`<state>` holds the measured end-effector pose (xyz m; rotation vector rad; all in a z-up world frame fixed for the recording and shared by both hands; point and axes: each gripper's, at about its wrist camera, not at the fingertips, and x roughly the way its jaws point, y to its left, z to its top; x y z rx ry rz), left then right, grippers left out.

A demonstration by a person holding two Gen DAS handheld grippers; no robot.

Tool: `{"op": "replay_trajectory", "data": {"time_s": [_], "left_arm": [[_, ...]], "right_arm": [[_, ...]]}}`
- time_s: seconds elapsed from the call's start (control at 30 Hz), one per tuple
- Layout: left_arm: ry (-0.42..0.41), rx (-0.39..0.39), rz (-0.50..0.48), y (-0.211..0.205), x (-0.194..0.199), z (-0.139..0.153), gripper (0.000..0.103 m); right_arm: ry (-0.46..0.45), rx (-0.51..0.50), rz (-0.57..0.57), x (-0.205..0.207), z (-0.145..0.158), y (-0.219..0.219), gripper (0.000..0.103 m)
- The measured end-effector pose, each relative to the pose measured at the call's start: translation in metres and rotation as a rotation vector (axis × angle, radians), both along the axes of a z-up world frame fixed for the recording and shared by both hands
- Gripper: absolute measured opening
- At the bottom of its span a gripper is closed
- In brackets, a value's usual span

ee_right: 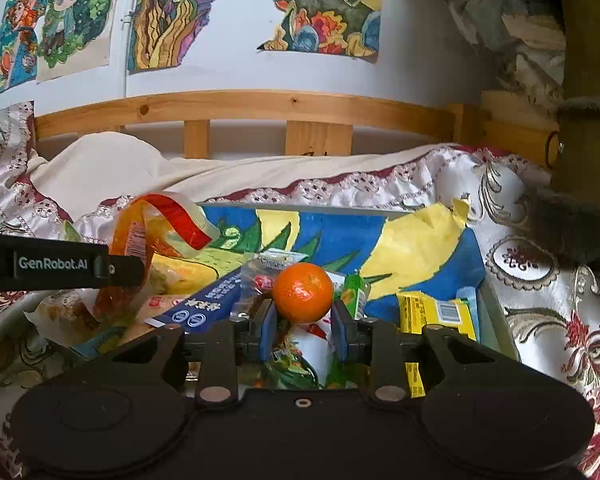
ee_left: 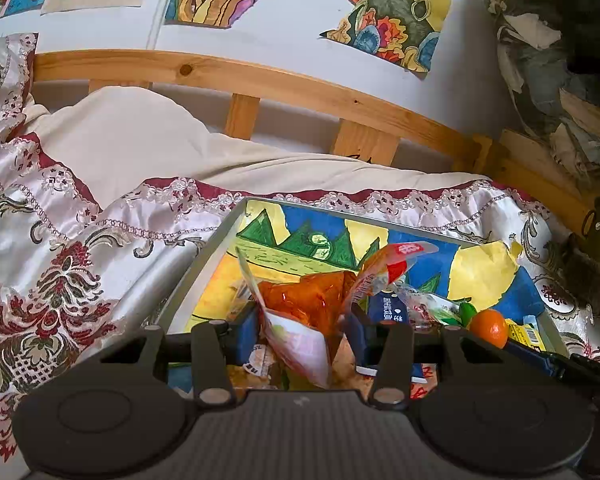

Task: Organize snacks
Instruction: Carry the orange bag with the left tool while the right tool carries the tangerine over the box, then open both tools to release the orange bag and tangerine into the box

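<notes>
Orange tangerine (ee_right: 303, 292), firm and roll-prone, sits clamped across its middle in the right tool (ee_right: 303, 322); beside it, the left tool (ee_left: 306, 332) pinches a crinkly, light snack bag (ee_left: 300, 312).

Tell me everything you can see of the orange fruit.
The orange fruit is small, round and bright orange, with a glossy, finely dimpled peel and a pale highlight on top; it looks like a mandarin. It appears whole and unpeeled. It sits between the blue-padded fingers of the right gripper, which close against its sides. It is over the snack packets in the tray, with a green item just to its right. From the left wrist view it shows at the tray's right side.
</notes>
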<state>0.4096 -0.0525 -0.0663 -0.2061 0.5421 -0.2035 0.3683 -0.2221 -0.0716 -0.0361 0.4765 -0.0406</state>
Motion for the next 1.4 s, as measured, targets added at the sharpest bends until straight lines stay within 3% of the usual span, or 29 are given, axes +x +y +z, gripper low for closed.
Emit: {"op": "replay_trajectory", "data": {"time_s": [0.6, 0.8, 1.13, 1.4], "left_arm": [[-0.034, 0.018, -0.043, -0.003, -0.001, -0.004, 0.053], [-0.033, -0.007, -0.052, -0.002, -0.001, -0.003, 0.061], [-0.060, -0.078, -0.038, 0.006, -0.006, 0.001, 0.082], [-0.051, -0.070, -0.009, 0.009, -0.007, 0.002, 0.086]], "right_arm": [[0.022, 0.016, -0.008, 0.000, -0.002, -0.003, 0.032], [0.026, 0.019, -0.007, 0.000, -0.001, -0.003, 0.035], [0.013, 0.026, -0.019, -0.003, 0.005, -0.005, 0.054], [0.000, 0.048, -0.033, -0.009, 0.013, -0.010, 0.063]]}}
